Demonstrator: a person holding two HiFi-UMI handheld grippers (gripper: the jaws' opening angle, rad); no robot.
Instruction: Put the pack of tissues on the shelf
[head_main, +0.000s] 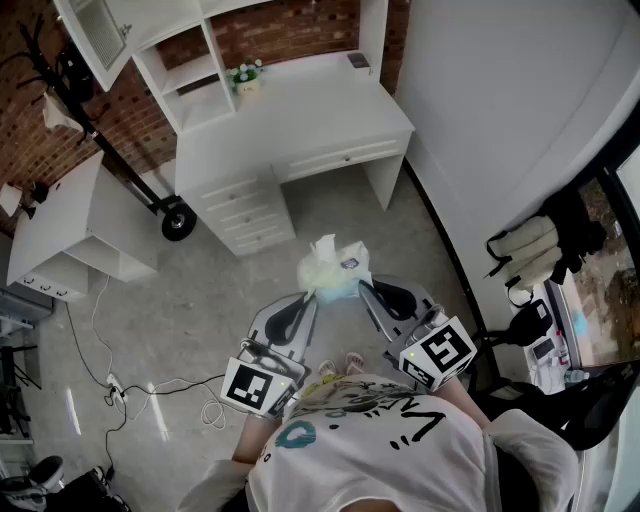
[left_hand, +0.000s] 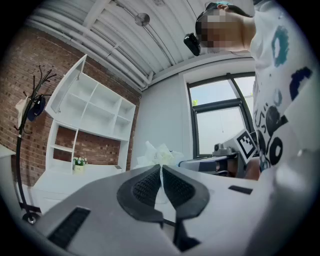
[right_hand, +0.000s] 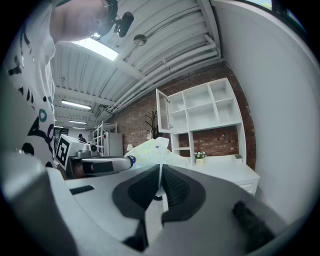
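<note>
Pack of tissues (head_main: 335, 268): hanging in the air between the two gripper tips, above the floor (head_main: 190, 300) and well short of the desk (head_main: 310, 115); its underside is facing away and the print on the wrapper is too small to read.
Left gripper (head_main: 308, 300): its jaws are pressing together on a thin edge of the pack's wrapper; only a pale sliver is showing between them in the left gripper view.
Right gripper (head_main: 364, 290): its jaws are likewise closing flat on the pack's other side, and the pinched film is hard to make out.
Shelf unit (head_main: 185, 65): standing on the desk against the brick wall (head_main: 290, 30); its top is being cut off by the head view's edge.
Flower pot (head_main: 246, 78): sitting on the desk beside the shelf unit.
Hands: being covered by the gripper bodies and the shirt.
</note>
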